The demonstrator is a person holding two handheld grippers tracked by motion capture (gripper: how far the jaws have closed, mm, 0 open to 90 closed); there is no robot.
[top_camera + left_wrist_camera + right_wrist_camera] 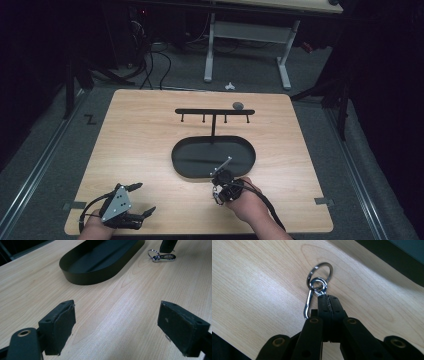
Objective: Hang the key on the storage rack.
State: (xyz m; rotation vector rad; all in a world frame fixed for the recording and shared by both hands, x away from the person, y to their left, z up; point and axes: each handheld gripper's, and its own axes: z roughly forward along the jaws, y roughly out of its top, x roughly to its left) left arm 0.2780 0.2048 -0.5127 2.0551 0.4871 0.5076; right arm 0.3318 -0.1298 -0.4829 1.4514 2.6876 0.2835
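Note:
A silver snap-hook keyring (321, 291) lies on the wooden table (140, 140), just in front of the black oval tray (175, 155). My right gripper (328, 298) is shut on the hook's body, its jaws pressed together over the metal, and the split ring sticks out beyond the tips. In the high view the right gripper (219, 192) sits at the tray's near rim. My left gripper (146, 198) rests near the front left of the table, jaws wide apart with bare wood between the pads (62, 325). The left gripper view has the keyring (162, 257) far off.
A black rack with several small hooks (214, 112) stands behind the tray. A small grey object (238, 105) lies by the rack's right end. A white-legged desk (247, 35) stands beyond the table's far edge.

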